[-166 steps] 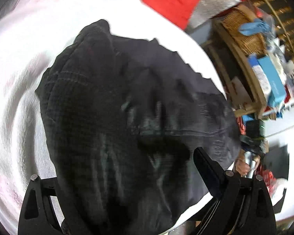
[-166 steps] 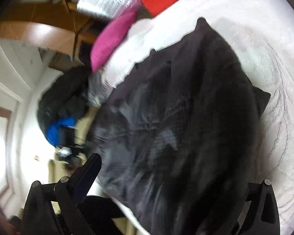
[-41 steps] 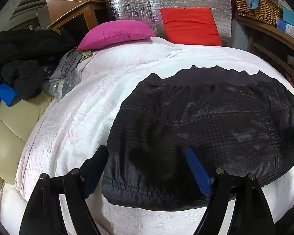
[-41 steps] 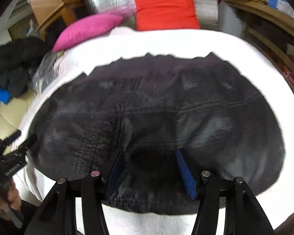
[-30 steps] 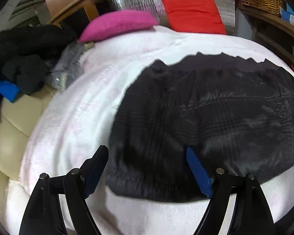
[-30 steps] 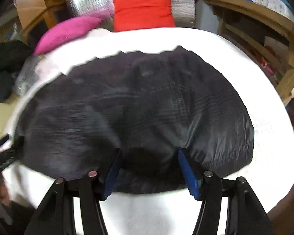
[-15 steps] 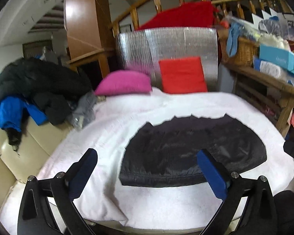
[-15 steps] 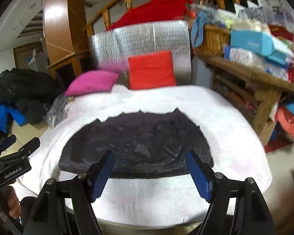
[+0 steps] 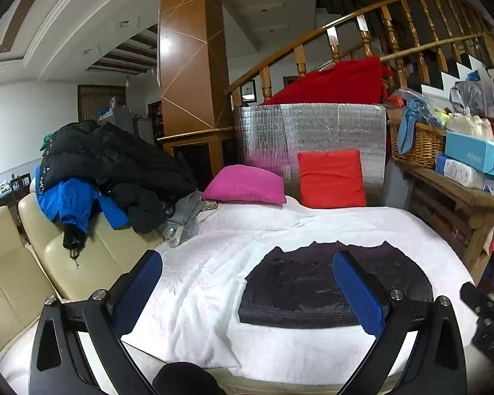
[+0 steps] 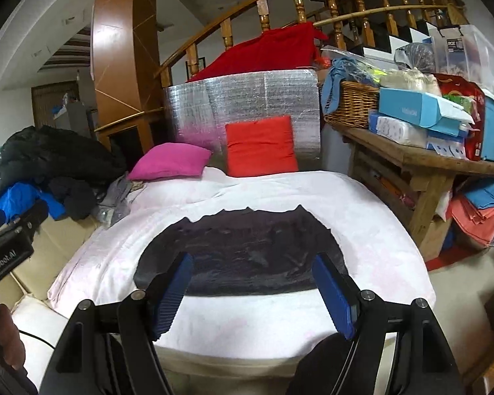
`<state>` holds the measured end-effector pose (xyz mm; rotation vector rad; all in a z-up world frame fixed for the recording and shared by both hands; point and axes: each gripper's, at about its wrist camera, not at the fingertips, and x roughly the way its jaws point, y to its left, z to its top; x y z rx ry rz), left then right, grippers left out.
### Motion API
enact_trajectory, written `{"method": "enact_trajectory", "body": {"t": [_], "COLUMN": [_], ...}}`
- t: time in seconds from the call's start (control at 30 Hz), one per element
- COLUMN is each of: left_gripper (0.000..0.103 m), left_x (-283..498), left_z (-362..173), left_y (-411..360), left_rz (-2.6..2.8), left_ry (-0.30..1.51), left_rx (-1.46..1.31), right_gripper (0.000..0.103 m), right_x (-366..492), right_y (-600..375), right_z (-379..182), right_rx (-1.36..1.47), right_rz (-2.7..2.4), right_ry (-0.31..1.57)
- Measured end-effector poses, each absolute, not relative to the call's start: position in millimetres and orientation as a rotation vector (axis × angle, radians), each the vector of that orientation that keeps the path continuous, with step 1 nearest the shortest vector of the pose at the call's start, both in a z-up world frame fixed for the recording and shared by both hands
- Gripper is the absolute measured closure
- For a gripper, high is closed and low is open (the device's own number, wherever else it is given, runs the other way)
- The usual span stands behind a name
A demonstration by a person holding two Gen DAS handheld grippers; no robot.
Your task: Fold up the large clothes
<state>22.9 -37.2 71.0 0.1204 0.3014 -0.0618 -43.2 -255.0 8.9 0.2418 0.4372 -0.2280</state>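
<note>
My left tongs (image 9: 247, 291) are spread wide and my right tongs (image 10: 252, 291) are spread too, both having just opened, with nothing between them. The dark garment (image 9: 313, 283) lies folded flat on the white blanket (image 9: 197, 279) of the bed, nearer its right side. It looks thin, soft and a little slippery, so I would take it at the near hem corners. Bare blanket lies all around it.

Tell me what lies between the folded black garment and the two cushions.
Only bare white blanket separates the black garment from the pink cushion and red cushion, clearest in the right wrist view.
</note>
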Motion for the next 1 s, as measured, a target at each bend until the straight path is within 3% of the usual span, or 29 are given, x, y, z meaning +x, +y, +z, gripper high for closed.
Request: {"method": "enact_trajectory", "body": {"t": [1.0], "left_gripper": [0.0], "left_x": [-5], "left_z": [81], "left_y": [-27], "left_rz": [-0.035], "left_ry": [0.27], "left_rx": [0.128], "right_gripper": [0.025], "right_x": [-58], "right_y": [-240], "right_z": [21], "right_rx": [0.234], "right_rz": [-0.225], "right_ry": [0.41]}}
